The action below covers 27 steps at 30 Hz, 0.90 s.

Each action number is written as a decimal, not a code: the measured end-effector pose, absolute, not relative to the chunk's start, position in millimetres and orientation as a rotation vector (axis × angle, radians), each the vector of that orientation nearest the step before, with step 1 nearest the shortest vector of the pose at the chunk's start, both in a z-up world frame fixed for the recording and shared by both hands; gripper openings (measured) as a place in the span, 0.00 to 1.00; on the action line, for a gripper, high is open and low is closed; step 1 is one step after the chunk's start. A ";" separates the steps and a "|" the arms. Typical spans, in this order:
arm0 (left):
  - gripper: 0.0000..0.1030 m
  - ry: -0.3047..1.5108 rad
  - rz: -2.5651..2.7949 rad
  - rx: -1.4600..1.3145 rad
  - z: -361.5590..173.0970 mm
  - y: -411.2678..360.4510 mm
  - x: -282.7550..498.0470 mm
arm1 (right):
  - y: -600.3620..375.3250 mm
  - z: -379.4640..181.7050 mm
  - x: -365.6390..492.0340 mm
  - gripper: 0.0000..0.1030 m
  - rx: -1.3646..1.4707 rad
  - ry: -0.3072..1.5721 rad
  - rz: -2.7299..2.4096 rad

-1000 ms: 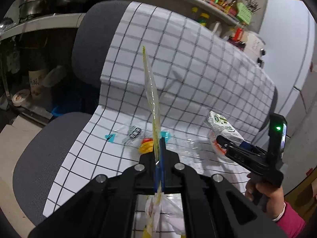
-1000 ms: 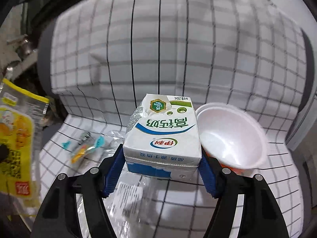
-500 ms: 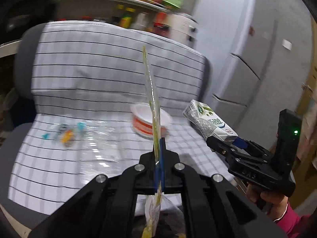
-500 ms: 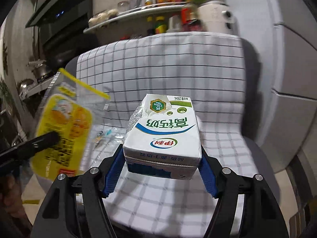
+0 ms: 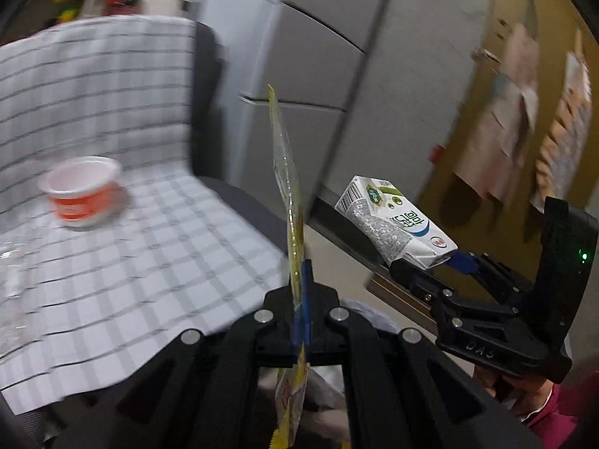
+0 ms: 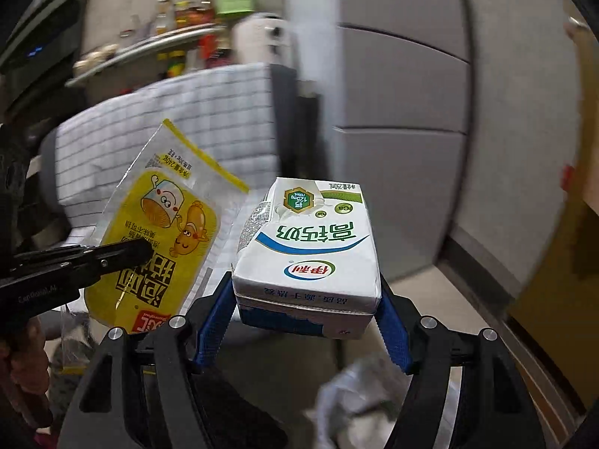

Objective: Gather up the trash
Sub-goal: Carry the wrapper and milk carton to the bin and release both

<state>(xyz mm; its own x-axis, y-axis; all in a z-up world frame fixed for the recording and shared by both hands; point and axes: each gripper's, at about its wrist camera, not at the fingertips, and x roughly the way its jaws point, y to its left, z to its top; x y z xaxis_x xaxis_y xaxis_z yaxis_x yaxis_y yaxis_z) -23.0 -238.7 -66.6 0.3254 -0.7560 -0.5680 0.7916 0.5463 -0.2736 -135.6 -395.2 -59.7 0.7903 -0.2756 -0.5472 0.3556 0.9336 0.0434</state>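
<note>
the task looks partway through: two pieces of trash are lifted off the chair and neither is dropped anywhere yet. the left gripper (image 5: 299, 299) is pinched nearly closed on the flat yellow-and-clear plastic snack wrapper (image 6: 157, 232), which stands edge-on in the left wrist view and shows its printed face in the right wrist view. the right gripper (image 6: 305, 321) is spread moderately wide, its blue pads clamping the sides of the white and green cardboard milk carton (image 6: 310, 243), held in the air beside the chair and over the floor.

left to collect, as far as these views show: one white foam bowl with an orange band (image 5: 80, 196) sitting upright on the white grid-checked cloth (image 5: 149, 262) that covers the grey office chair (image 5: 243, 202), and a patch of crumpled clear plastic film (image 5: 9, 258) at the left edge of the cloth, too blurred to count its pieces.

a pale crumpled bag or liner (image 6: 359, 400) lies below the right gripper; it may be the place for the trash, though i cannot tell.

count: one wrapper, one carton, one bowl, two grippers.
</note>
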 end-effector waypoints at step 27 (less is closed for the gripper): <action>0.62 1.056 -1.224 0.259 -197.2 -409.1 -39.6 | -524.6 -197.5 -188.7 0.79 0.460 0.892 -0.600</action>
